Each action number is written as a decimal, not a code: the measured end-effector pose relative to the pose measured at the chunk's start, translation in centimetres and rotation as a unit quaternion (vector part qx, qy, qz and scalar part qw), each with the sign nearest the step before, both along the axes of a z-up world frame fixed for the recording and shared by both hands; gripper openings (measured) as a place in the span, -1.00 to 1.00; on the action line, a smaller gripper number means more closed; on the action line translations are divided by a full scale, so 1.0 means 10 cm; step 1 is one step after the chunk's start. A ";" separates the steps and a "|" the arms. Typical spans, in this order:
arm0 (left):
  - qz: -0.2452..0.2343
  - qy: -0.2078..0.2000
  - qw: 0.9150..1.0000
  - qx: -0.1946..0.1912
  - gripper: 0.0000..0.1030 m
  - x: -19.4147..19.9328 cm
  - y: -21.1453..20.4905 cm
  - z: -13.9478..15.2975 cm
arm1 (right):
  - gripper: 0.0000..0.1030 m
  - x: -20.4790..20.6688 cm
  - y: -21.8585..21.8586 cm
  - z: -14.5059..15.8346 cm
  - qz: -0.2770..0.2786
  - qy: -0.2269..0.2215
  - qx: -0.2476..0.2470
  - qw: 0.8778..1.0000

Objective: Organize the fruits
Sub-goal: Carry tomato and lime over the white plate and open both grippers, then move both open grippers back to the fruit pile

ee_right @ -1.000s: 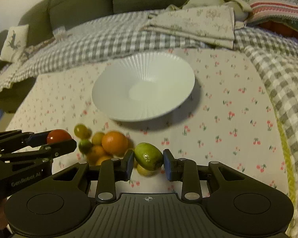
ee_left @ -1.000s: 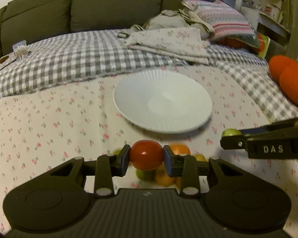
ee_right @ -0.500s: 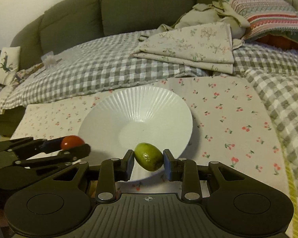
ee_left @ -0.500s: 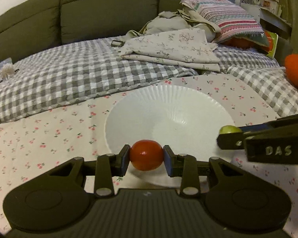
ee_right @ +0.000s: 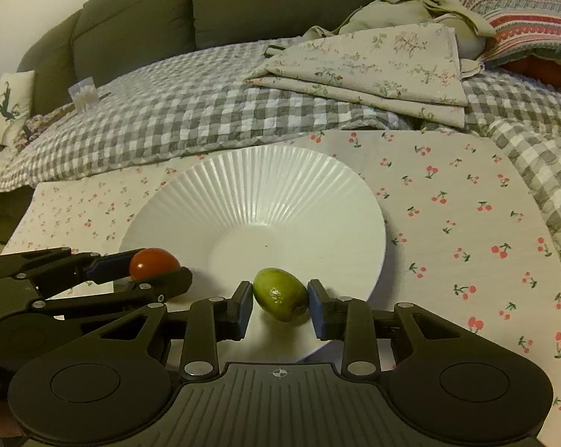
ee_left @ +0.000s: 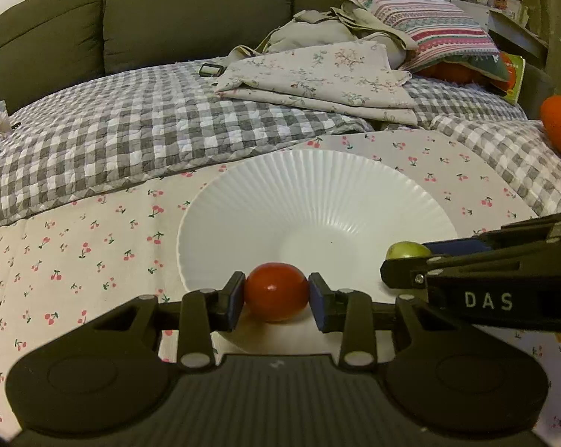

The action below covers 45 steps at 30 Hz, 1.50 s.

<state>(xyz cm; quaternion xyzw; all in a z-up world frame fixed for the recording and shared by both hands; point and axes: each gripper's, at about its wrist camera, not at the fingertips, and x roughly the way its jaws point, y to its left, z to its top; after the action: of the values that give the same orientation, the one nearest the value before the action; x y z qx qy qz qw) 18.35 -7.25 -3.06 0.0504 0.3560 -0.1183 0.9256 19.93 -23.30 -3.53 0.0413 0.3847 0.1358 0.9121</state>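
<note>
Nothing lies in the white ribbed plate (ee_right: 317, 186) yet: left gripper (ee_left: 276, 296) clamps a red tomato (ee_left: 276, 291), right gripper (ee_right: 280, 298) a green lime (ee_right: 280, 293), both over its near rim

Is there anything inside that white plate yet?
The white ribbed plate looks bare inside. A red tomato and a green fruit hang above its near edge, each clamped in a gripper. The near rim is hidden behind them.
</note>
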 end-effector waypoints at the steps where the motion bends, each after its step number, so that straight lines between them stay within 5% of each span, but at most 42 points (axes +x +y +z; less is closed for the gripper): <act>1: 0.000 0.001 1.000 -0.002 -0.27 0.00 0.01 0.00 | -0.38 0.01 0.00 0.00 -0.001 0.001 0.001 1.000; 8: 0.005 -0.026 1.000 -0.013 0.39 -0.08 0.11 0.14 | -0.07 -0.04 -0.09 0.08 -0.020 -0.004 0.015 1.000; 21: 0.039 -0.004 0.999 -0.030 0.44 -0.37 0.33 0.32 | 0.14 -0.37 -0.40 0.39 -0.056 -0.019 0.043 0.997; 28: 0.070 -0.003 0.997 -0.014 0.62 -0.68 0.49 0.41 | 0.22 -0.67 -0.34 0.51 -0.030 -0.027 0.032 0.999; 36: 0.110 0.016 0.993 -0.031 0.82 -0.91 0.73 0.40 | 0.33 -0.92 -0.33 0.49 -0.033 -0.011 0.045 0.998; 45: 0.112 0.013 0.994 -0.005 0.95 -1.05 0.73 0.32 | 0.49 -1.08 -0.25 0.38 -0.009 0.012 0.033 0.999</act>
<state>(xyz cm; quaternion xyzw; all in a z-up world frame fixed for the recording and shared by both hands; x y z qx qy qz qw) 7.88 0.01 0.10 0.0040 0.3704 -0.0163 0.9287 9.17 -25.78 0.25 0.0761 0.3904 0.1397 0.9068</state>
